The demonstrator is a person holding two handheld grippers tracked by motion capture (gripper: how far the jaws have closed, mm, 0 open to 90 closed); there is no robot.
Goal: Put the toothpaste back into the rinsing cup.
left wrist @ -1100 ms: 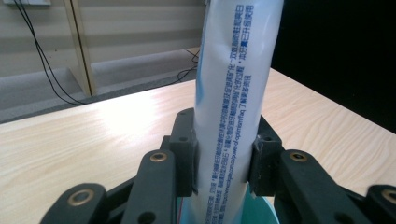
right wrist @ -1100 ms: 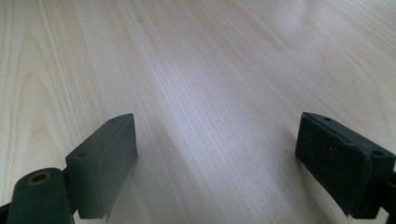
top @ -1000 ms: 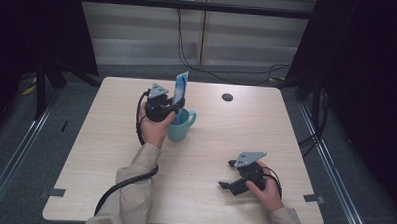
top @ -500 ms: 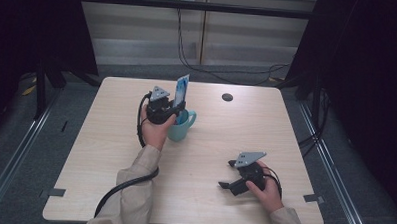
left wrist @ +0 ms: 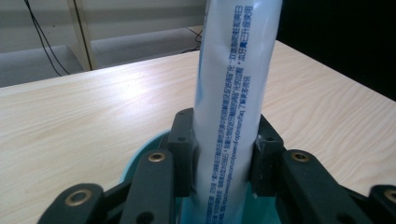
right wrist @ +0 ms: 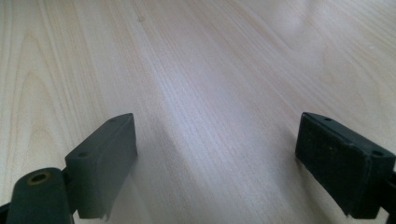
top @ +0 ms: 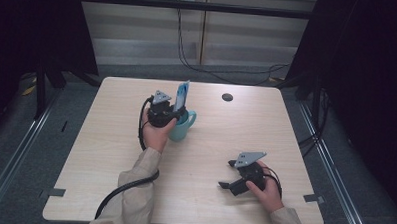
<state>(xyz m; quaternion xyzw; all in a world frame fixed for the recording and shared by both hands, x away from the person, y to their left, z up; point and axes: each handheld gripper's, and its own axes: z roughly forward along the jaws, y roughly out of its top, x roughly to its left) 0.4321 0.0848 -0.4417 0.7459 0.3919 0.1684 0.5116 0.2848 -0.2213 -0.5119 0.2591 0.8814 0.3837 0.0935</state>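
My right gripper (top: 233, 176) rests near the front edge of the desk (top: 99, 188), on my right side. Its jaws are spread wide and there is nothing between them; in the right gripper view (right wrist: 215, 154) I see only bare wood between the two black pads. My right hand (top: 266, 189) holds its body from behind, and the grey plate on top of it points toward the middle of the desk.

Further away, at the left of the middle of the desk, my left hand (top: 155, 133) holds the left gripper (top: 170, 111) just over a teal cup (top: 182, 129). This gripper pinches a white tube (top: 181, 95) with blue print. In the left gripper view the two pads press on the sides of the tube (left wrist: 233, 107), one on each side, and the tube stands almost upright, a little tilted. Its lower end goes down inside the cup (left wrist: 140, 154), whose teal rim shows under the jaws. The cup stands on the desk, well apart from my right gripper. The black cable of the left gripper runs down along my sleeve to the front edge.

Still further, near the back edge of the desk, there is a small dark round thing (top: 227, 97); I cannot tell what it is.
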